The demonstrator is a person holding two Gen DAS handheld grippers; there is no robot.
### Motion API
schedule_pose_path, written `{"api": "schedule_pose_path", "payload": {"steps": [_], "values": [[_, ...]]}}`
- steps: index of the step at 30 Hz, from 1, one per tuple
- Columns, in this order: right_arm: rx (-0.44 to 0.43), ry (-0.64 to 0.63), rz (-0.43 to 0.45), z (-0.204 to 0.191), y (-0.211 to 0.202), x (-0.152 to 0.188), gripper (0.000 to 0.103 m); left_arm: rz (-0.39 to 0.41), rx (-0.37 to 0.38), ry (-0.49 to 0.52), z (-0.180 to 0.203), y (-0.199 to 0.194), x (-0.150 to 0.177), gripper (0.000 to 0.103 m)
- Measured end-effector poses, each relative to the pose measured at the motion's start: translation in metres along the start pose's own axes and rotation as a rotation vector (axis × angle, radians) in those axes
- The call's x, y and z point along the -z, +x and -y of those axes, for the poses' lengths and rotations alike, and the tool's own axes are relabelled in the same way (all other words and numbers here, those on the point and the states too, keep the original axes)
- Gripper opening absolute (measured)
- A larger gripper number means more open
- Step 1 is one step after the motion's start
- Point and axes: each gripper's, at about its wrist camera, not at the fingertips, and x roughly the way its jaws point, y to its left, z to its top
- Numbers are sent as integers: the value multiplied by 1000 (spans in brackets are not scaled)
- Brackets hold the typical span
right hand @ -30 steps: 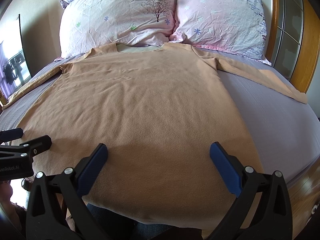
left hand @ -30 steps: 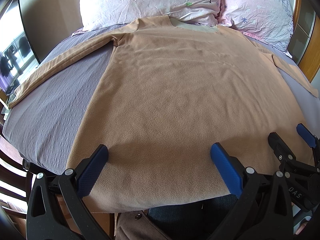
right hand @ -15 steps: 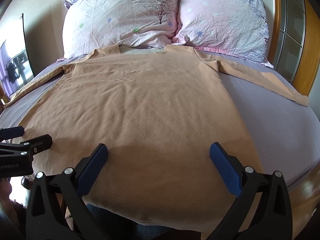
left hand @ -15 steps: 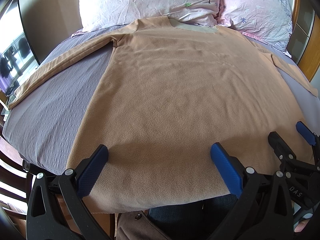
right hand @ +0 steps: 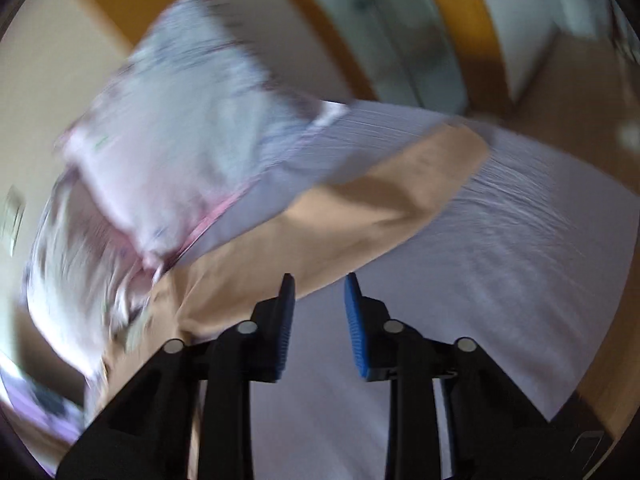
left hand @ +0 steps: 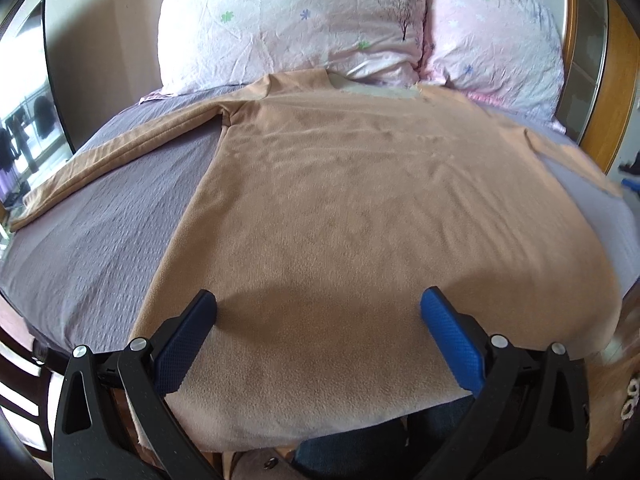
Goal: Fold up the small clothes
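Note:
A tan long-sleeved shirt lies flat on the bed, neck toward the pillows, sleeves spread out. My left gripper is open and empty over the shirt's bottom hem. In the blurred right wrist view, my right gripper hovers by the shirt's right sleeve; its jaws stand narrowly apart with nothing between them. The left sleeve stretches toward the bed's left edge.
Two floral pillows lean at the headboard. The grey-purple bedsheet surrounds the shirt. A wooden bed frame stands at the right. A wooden frame with glass panes stands behind the bed in the right wrist view.
My right gripper has swung fast from the shirt's hem over to the right sleeve, tilted, and its jaws have narrowed. My left gripper has shifted slightly right; the right gripper has left its view.

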Motion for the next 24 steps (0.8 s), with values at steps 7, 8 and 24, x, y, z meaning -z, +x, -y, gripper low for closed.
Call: {"api": "schedule_pose_path", "payload": {"steps": [7,8,24], "values": [[120,214,-51,56,45,-36,34,189,356,-197,-42,-11,-15,102],[117,242,-59,61,49,-36,36,220,326,-185,-44,-14,-20,102],[-181,-494,113,-205,18,26,3,293,315,-416,-145,4,-52,102]]}}
